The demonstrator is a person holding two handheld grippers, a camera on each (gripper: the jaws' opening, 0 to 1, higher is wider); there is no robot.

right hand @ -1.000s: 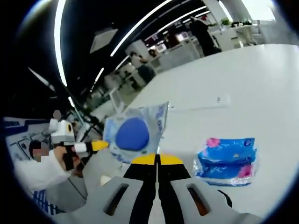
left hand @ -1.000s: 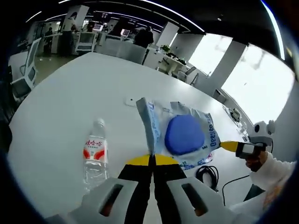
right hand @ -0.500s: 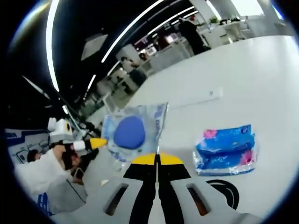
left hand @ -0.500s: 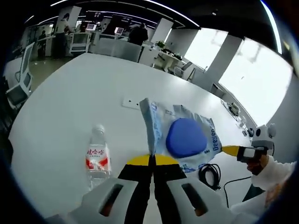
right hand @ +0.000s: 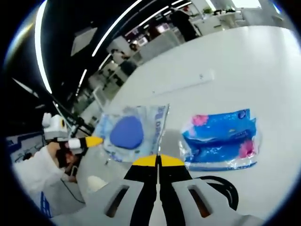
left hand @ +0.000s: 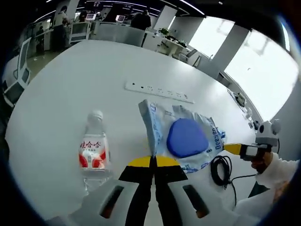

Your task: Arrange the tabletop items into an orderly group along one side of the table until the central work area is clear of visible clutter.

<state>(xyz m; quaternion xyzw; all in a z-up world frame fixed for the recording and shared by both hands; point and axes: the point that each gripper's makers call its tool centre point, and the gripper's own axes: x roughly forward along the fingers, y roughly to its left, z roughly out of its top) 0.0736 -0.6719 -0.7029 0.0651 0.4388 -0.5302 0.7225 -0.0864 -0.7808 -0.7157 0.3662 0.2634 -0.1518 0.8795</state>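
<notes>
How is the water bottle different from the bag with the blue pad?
The water bottle is clear, rigid plastic with a red-and-white label; the bag is soft printed film showing a blue pad. The bottle lies free on the table, while both grippers, left and right, pinch the bag's edges.

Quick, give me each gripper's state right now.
Left gripper: shut on the clear bag with the blue pad, at one corner.
Right gripper: shut on the same bag, at another corner.

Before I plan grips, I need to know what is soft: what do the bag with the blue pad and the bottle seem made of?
The bag looks like thin glossy plastic film: it creases and shines, held between both grippers, left and right. The bottle looks like clear, thin-walled plastic, see-through below its label.
</notes>
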